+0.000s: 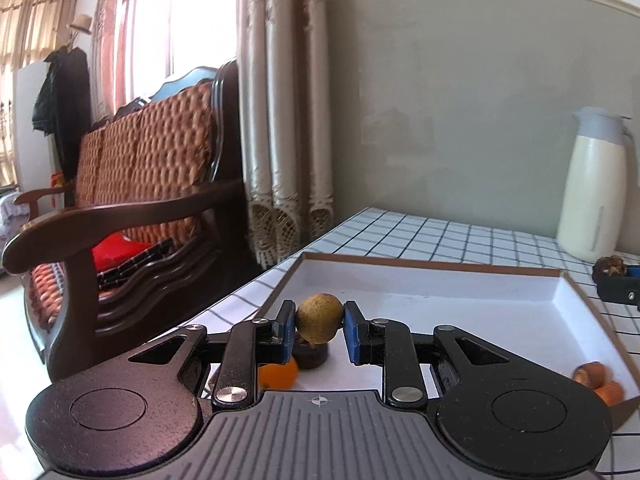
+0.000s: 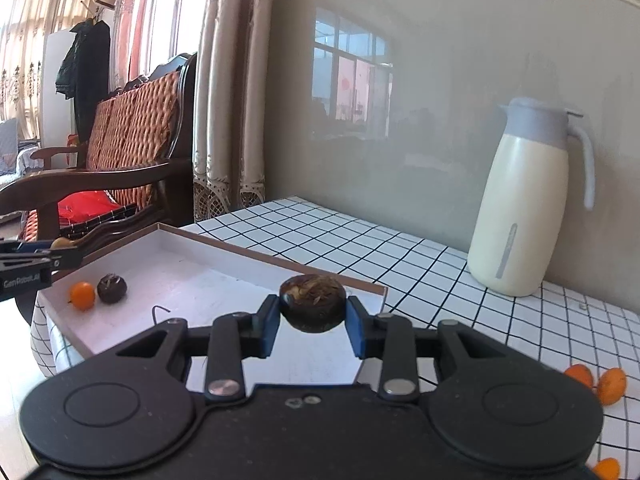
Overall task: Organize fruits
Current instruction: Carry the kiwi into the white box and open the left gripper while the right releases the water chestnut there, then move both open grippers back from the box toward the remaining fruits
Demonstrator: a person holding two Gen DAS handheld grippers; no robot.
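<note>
two grippers are up over the checked tablecloth (image 2: 400,264), each with a fruit pinched between its blue pads. the left gripper (image 1: 319,326) has closed on a yellowish-green round fruit (image 1: 319,318); the fruit sits right at the fingertips, the left pad (image 1: 289,330) against one side and the right pad against the other, with most of the fruit standing above the pads. it is held above the near left corner of the white tray (image 1: 460,300), and directly beneath it on the tray floor lie a dark brown fruit (image 1: 311,356) and an orange one (image 1: 278,375), partly hidden behind the left finger. at the tray's near right corner a brown fruit (image 1: 591,374) and a small orange fruit (image 1: 610,393) rest together.

the right gripper (image 2: 313,318) is clamped on a dark brown, flattish fruit (image 2: 313,308) with dry husk on top; it too sits at the very tips of the fingers, squeezed from both sides, above the tray's right edge. from this side the orange fruit and the dark brown fruit lie side by side, touching or nearly so, in the tray's far left part, just below the left gripper.

two loose orange fruits (image 2: 611,386) lie on the cloth right of the right gripper, outside the tray, and another shows at the bottom edge. a cream jug (image 2: 520,216) with a grey lid stands against the wall, well apart from the tray. a wooden armchair (image 1: 132,208) stands beside the table.
</note>
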